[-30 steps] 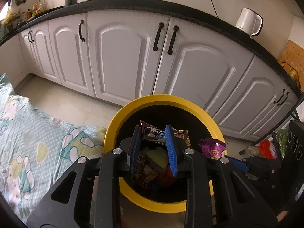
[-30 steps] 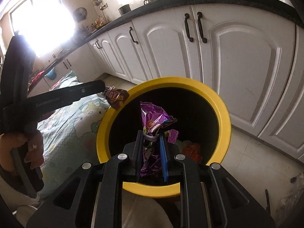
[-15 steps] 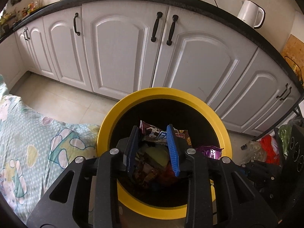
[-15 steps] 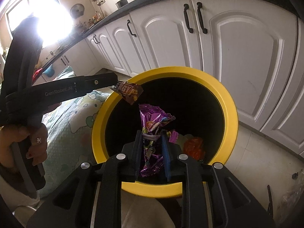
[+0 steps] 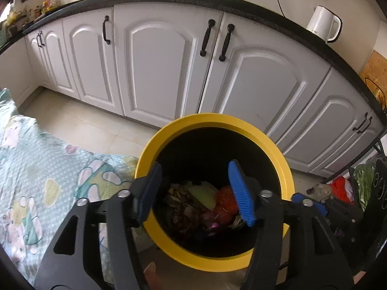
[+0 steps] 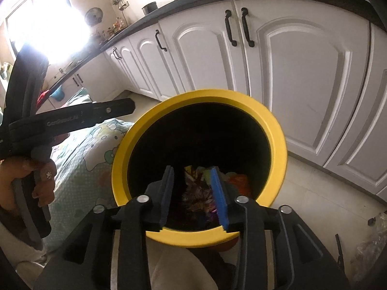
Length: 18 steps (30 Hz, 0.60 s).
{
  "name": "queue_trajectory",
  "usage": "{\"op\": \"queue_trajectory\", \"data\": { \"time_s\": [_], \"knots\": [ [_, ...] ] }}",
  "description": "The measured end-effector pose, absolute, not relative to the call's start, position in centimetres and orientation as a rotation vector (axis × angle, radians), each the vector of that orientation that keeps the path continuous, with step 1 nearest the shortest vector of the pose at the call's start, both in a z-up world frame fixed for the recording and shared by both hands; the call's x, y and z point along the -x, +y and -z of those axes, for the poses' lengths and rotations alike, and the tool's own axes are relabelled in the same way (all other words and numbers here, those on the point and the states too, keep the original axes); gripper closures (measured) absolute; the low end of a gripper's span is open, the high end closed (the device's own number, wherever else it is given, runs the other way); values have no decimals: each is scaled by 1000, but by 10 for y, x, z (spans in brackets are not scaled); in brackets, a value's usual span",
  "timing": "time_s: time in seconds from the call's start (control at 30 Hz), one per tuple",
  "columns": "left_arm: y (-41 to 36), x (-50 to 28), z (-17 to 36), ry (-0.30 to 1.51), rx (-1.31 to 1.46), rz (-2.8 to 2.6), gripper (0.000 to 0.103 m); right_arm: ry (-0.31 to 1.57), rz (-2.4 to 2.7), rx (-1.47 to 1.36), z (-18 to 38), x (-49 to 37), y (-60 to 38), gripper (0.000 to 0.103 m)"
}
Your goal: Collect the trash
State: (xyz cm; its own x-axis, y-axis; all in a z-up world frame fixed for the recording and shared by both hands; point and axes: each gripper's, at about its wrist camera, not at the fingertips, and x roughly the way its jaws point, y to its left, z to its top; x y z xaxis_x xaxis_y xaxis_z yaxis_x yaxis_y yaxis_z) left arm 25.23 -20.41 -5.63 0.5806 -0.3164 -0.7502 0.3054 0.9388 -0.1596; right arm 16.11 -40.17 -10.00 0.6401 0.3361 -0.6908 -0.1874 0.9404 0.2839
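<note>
- Left gripper (image 5: pixel 194 188): positioned over the mouth of the yellow-rimmed bin (image 5: pixel 241 123). Its jaws have just been opening and now stand spread, with nothing between the 2 blue pads.
- Right gripper (image 6: pixel 193 194): positioned over the same bin (image 6: pixel 154 118). Its jaws have just been opening and stand apart, with no item pinched.
- Trash (image 5: pixel 205 203): crumpled wrappers lie in a pile at the bottom of the bin, below both grippers.
- Bin location: on the tiled floor (image 5: pixel 79 123), in front of white cabinets (image 5: pixel 157 67), just beside a patterned cloth (image 5: pixel 36 169).
- A hand (image 6: pixel 36 176) holds the left gripper's handle in the right wrist view.
</note>
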Motion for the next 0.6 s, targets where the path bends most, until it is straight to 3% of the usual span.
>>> {"op": "queue_trajectory", "data": {
  "time_s": [0.03,0.1,0.33,0.6],
  "knots": [
    [-202,-251,54,874,16,360,39,818,-296,-192,98,-159,-403,63],
    [-199,-248,51,867,17,354,37,802,-284,-188,93,-155,-405,54],
    [-184,-237,44,861,27,338,14,765,-272,-170,77,-146,-402,33],
    [-158,-216,29,813,59,301,11,728,-261,-154,61,-137,-395,15]
  ]
}}
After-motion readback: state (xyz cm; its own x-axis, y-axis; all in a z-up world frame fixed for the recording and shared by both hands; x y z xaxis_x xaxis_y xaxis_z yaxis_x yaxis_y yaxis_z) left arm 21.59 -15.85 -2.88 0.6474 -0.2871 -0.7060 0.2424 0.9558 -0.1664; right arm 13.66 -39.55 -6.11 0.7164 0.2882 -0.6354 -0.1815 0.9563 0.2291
